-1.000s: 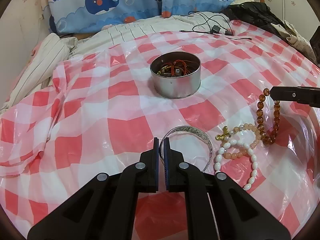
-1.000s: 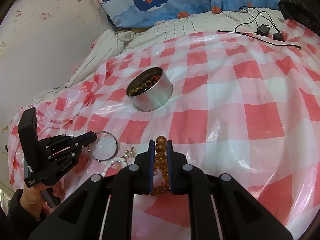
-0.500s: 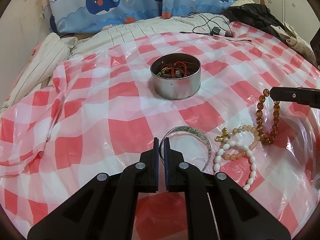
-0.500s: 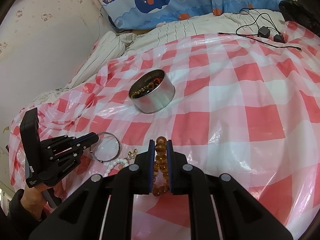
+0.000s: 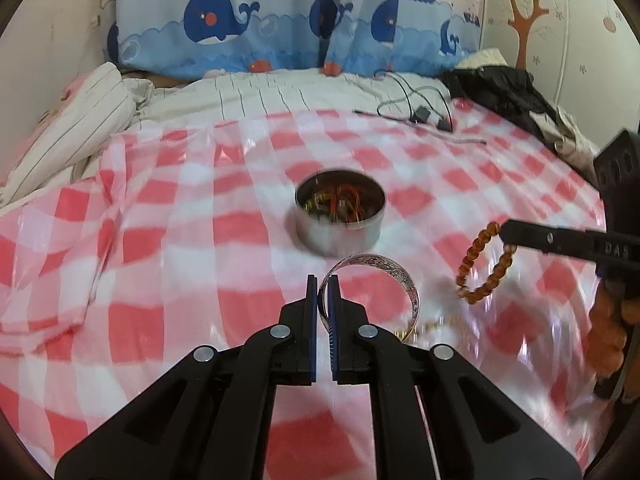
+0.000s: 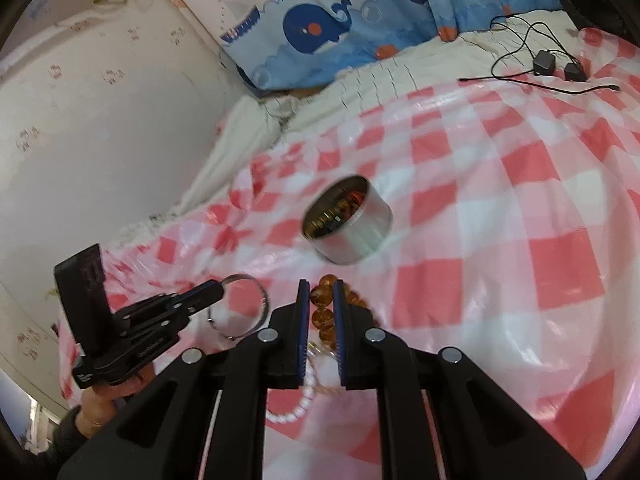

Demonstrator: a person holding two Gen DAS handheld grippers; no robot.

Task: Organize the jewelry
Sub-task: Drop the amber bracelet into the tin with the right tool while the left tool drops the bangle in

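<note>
The left gripper (image 5: 323, 280) is pinched tight on the rim of a silver bangle (image 5: 400, 276), held above the red checked cloth (image 5: 160, 272). The right gripper (image 6: 321, 286) clamps a string of amber beads (image 6: 323, 316); only the left view shows that loop (image 5: 480, 268) dangling free. The round tin (image 5: 340, 220) of jewelry sits just beyond. Only the right view shows white pearls (image 6: 296, 408) on the cloth.

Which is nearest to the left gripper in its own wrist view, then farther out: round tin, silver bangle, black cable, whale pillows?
1. Silver bangle, clamped in the left gripper jaws.
2. Round tin, just beyond, mid-cloth.
3. Black cable, at the cloth's far right edge.
4. Whale pillows, against the back wall.
</note>
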